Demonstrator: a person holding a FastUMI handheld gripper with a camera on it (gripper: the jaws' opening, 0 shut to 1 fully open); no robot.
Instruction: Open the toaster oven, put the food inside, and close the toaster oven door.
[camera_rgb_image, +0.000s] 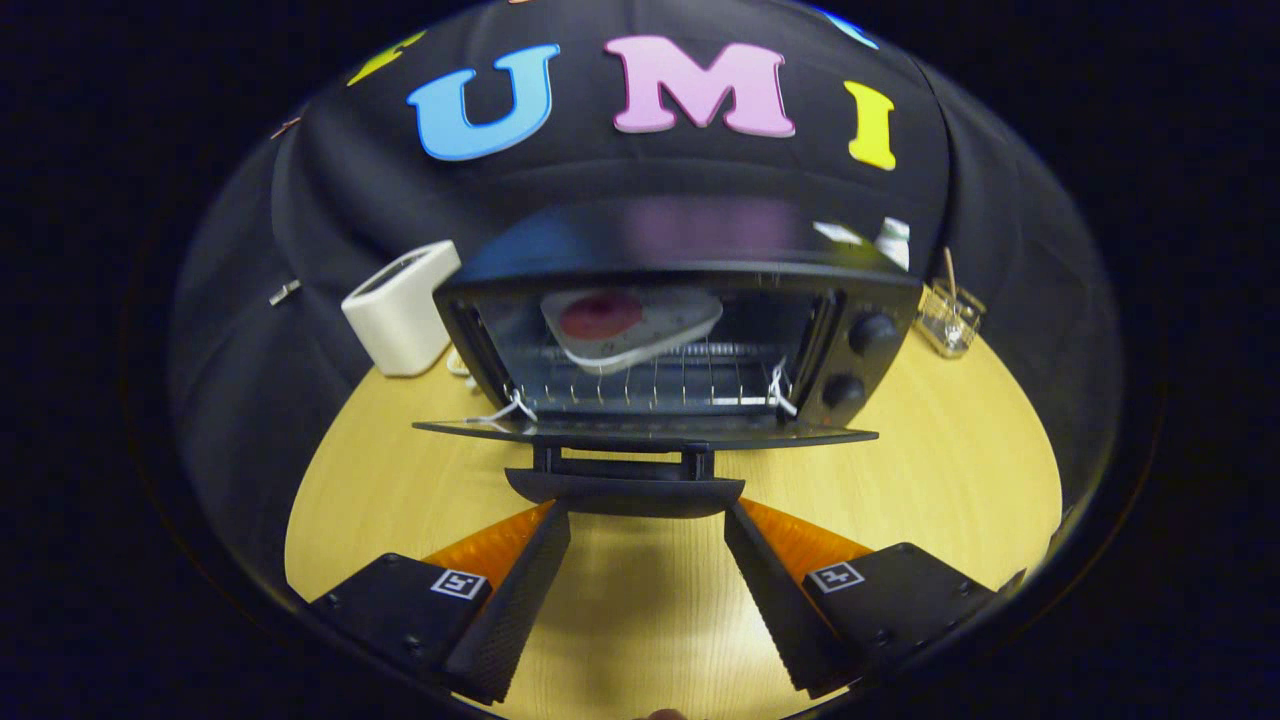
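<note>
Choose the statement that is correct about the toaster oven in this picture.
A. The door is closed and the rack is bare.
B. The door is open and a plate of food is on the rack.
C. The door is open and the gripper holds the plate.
B: the toaster oven door lies folded down, and the plate of food rests on the rack inside, while the gripper is open just before the door handle, holding nothing.

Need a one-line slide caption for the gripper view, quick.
Open jaws flank the handle of the lowered toaster oven door; food on the rack inside.
</note>
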